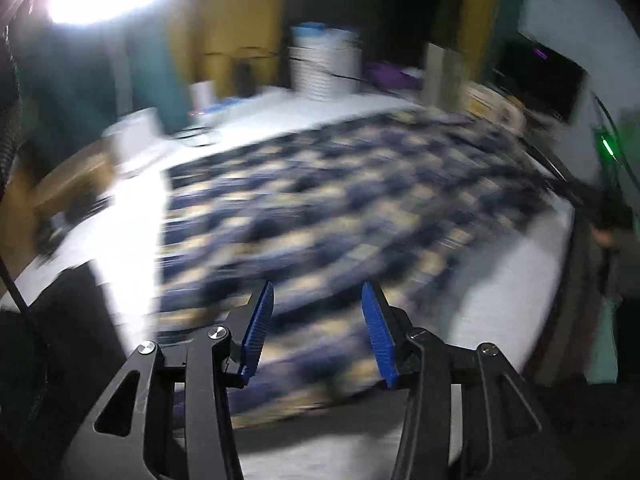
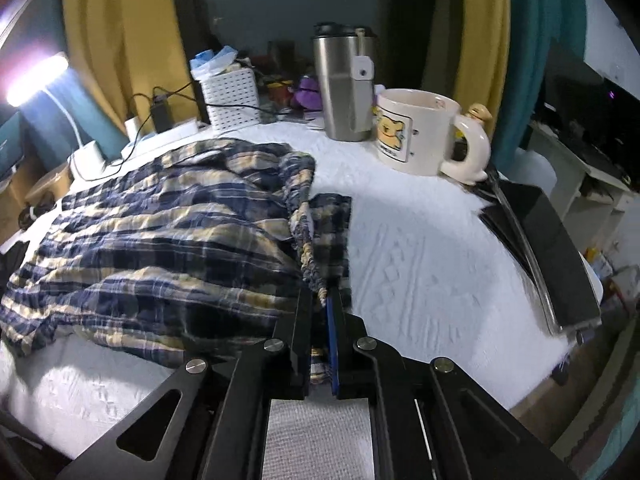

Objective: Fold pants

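Spreading across most of the white cloth-covered table (image 2: 420,248), the plaid pants (image 2: 160,248) lie rumpled ahead & to the left of the right gripper (image 2: 320,300), one end bunched where the elastic waistband (image 2: 306,216) runs straight out from its tips. That gripper's jaws are pinched nearly closed on the waistband edge; fabric sits betw. the blue pads. Left gripper (image 1: 318,320) hangs over the same pants (image 1: 320,208) w/ jaws wide apart, nothing in them; its view is heavily motion-blurred, so exact height above the cloth can't be judged.

Risks, biggest first:
- Pants are wrinkled, not flat. Folding now would prob. lock creases in, or drag the whole heap instead of one layer.
- Only one corner is held. If the right side lifts before the left grabs, the garment likely swings & twists.
- Tablecloth lies directly under the fabric; a low pinch by the left gripper could catch it too.
- Steel tumbler (image 2: 344,84) and bear mug (image 2: 424,136) stand ahead-right of the right gripper, near the waistband end. A wide sweep that way could knock them.
- Charger cable (image 2: 132,148) lies far ahead-left, touching or just beside the pants' far edge; cloth pulled over it might snag.
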`<state>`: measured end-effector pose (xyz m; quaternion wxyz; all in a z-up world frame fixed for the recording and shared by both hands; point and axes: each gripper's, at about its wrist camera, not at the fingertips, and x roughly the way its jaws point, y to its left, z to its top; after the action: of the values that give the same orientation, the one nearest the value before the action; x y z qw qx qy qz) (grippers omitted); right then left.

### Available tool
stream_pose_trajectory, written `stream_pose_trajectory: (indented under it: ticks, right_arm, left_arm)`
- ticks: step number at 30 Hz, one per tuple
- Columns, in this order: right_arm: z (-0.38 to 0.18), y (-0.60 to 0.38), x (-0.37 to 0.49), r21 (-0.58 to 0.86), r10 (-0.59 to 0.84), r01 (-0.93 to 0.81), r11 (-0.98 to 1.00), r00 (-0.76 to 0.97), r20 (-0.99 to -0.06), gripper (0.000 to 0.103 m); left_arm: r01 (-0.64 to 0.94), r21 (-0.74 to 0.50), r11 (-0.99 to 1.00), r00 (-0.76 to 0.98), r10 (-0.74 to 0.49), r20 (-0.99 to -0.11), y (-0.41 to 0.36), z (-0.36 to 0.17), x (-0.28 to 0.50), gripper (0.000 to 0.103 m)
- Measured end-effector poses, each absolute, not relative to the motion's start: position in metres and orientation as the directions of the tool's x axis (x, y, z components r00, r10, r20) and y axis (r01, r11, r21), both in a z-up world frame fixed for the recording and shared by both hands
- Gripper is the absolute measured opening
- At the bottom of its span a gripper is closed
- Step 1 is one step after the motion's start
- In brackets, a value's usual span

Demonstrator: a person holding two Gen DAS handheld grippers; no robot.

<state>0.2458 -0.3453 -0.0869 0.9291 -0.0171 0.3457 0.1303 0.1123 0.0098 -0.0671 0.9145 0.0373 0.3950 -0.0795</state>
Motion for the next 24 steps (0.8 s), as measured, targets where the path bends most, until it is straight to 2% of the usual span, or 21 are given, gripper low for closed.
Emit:
stream_pose_trajectory:
  ticks: [4,7,8,9,10,11,14,17,24]
  right_arm:
    - [-0.081,-0.343,0.240,0.046,0.218,-0.247,0.968,0.736,-0.641,0.008]
    - [-0.077,-0.344,0.233,0.043,0.207,-0.234,0.971,0.746,-0.633,0.010]
    - [-0.076,-0.345,0.232,0.045,0.205,-0.230,0.972,0.746,-0.633,0.019]
    - [-0.076,-0.346,0.230,0.045,0.200,-0.222,0.974,0.748,-0.633,0.044]
    - [-0.076,-0.347,0.228,0.049,0.199,-0.217,0.975,0.750,-0.631,0.064]
    - [-0.075,-0.348,0.227,0.057,0.204,-0.217,0.975,0.754,-0.625,0.093]
    - [-0.075,-0.347,0.222,0.065,0.214,-0.222,0.973,0.754,-0.621,0.095]
    - [-0.075,-0.339,0.219,0.063,0.216,-0.227,0.972,0.754,-0.621,0.095]
    - [-0.064,-0.303,0.207,-0.031,0.192,-0.259,0.965,0.787,-0.586,0.095]
  left_arm:
    - [0.283,0.001,0.959,0.634,-0.186,-0.751,-0.022,-0.082,0.113,0.046]
    - [0.307,0.036,0.951,0.607,-0.166,-0.777,-0.032,-0.097,0.118,0.046]
    - [0.310,0.045,0.950,0.601,-0.159,-0.784,-0.034,-0.102,0.119,0.046]
    - [0.310,0.057,0.949,0.596,-0.147,-0.789,-0.036,-0.105,0.119,0.046]
    - [0.313,0.070,0.947,0.597,-0.139,-0.790,-0.040,-0.108,0.116,0.046]
    - [0.318,0.083,0.945,0.600,-0.132,-0.789,-0.041,-0.111,0.114,0.046]
    - [0.321,0.108,0.941,0.613,-0.120,-0.781,-0.044,-0.117,0.110,0.045]
    - [0.308,0.099,0.946,0.622,-0.122,-0.773,-0.043,-0.116,0.107,0.011]
    - [0.297,0.091,0.950,0.616,-0.119,-0.779,-0.043,-0.115,0.090,0.003]
